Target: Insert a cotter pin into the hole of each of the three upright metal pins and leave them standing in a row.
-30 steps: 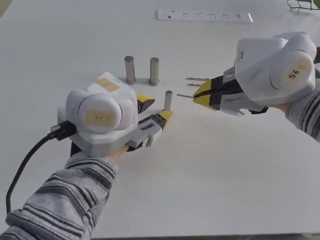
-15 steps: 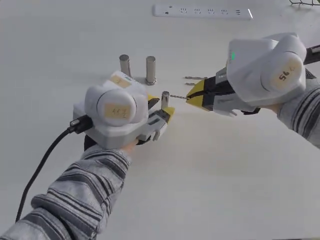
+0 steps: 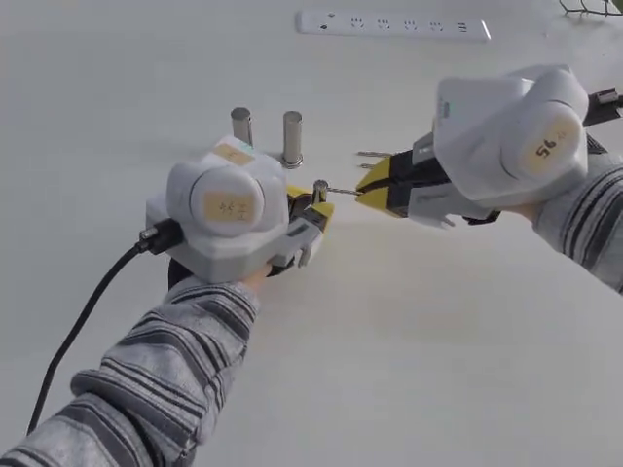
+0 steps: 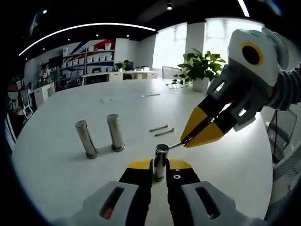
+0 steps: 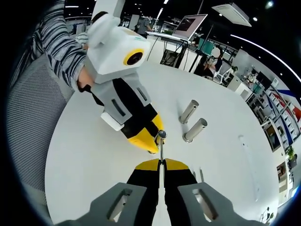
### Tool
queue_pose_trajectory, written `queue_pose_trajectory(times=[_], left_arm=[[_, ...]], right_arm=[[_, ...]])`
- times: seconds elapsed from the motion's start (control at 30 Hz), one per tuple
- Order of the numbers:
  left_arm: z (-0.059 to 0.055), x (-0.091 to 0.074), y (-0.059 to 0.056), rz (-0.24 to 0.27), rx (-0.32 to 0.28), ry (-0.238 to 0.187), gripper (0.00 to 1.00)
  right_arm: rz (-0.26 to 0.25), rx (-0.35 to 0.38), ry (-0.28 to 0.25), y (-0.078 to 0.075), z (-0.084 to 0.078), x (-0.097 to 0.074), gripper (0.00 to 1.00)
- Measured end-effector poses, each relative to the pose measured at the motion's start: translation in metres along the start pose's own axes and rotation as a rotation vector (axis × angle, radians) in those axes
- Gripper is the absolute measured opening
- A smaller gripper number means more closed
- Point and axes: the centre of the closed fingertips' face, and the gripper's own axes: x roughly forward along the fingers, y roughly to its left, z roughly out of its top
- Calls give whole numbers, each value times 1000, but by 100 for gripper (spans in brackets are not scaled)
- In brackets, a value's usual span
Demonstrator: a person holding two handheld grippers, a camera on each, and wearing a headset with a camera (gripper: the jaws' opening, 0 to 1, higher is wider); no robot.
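Well, over on the left a black cable [image 3: 83, 311] trails across the white counter [image 3: 409, 341] to the white-and-yellow left hand-held gripper [image 3: 313, 209]. Its jaws are nearly closed, clamped on the lower part of a short grey upright metal pin [image 3: 319, 191], which stands on the counter with its top clear of the jaws [image 4: 161, 157]. Behind it, well apart from the gripper tips, two more grey metal pins [image 3: 241, 126] [image 3: 292, 138] stand upright side by side with nothing touching them.

Moving right, a thin silver cotter pin [image 3: 343, 192] lies level between the two tools, its free end reaching the head of the clamped pin; whether it has entered the hole I cannot tell. The right hand-held gripper [image 3: 375, 190] has its yellow jaws pinched tight on the other end [image 5: 161, 150]. Just beyond its tips, two spare cotter pins [image 4: 158, 128] [image 4: 164, 133] lie flat on the counter.

Near the far edge sits a white power strip [image 3: 393, 24], well away from the work. The counter in front of both tools is broad, bare surface, open on the near side and to the right.
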Motion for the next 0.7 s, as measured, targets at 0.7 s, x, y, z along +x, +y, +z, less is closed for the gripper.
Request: queue_pose_trajectory(times=[0.7], left_arm=[[-2, 2, 0, 3, 10, -13, 6]], right_arm=[[17, -75, -4, -3, 9, 14, 0]])
